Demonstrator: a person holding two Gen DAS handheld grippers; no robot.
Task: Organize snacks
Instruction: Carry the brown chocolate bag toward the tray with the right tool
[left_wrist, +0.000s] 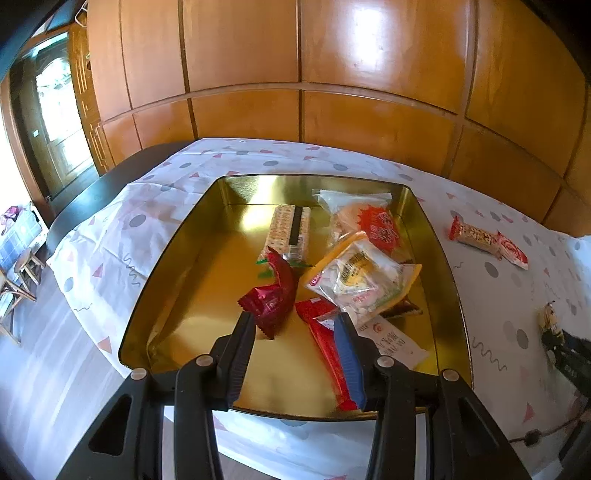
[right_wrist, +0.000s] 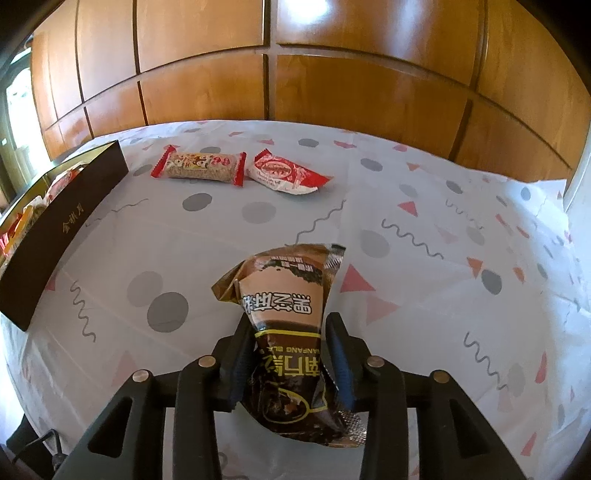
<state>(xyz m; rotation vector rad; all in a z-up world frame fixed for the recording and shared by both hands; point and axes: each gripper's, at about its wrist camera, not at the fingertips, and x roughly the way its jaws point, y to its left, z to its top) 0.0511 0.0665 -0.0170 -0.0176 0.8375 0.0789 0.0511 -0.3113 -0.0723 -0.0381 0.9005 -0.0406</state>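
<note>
A gold tin box (left_wrist: 170, 266) holds several snack packets. A dark red foil packet (left_wrist: 275, 295) lies just beyond my left gripper (left_wrist: 295, 321), which hangs open over the box's near side; its left fingertip touches or nearly touches the packet. My right gripper (right_wrist: 290, 321) is shut on a brown and black snack packet (right_wrist: 288, 295) and holds it over the tablecloth. A red-ended grain bar (right_wrist: 201, 168) and a red and white packet (right_wrist: 286, 173) lie on the cloth farther back. The box's dark outer wall (right_wrist: 62, 229) shows at the left of the right wrist view.
A patterned white tablecloth (right_wrist: 424, 229) covers the table. A wood-panelled wall (left_wrist: 295, 74) stands right behind it. The table's left edge drops to the floor, with stools (left_wrist: 18, 273) there. The right gripper with its packet shows in the left wrist view (left_wrist: 554, 332).
</note>
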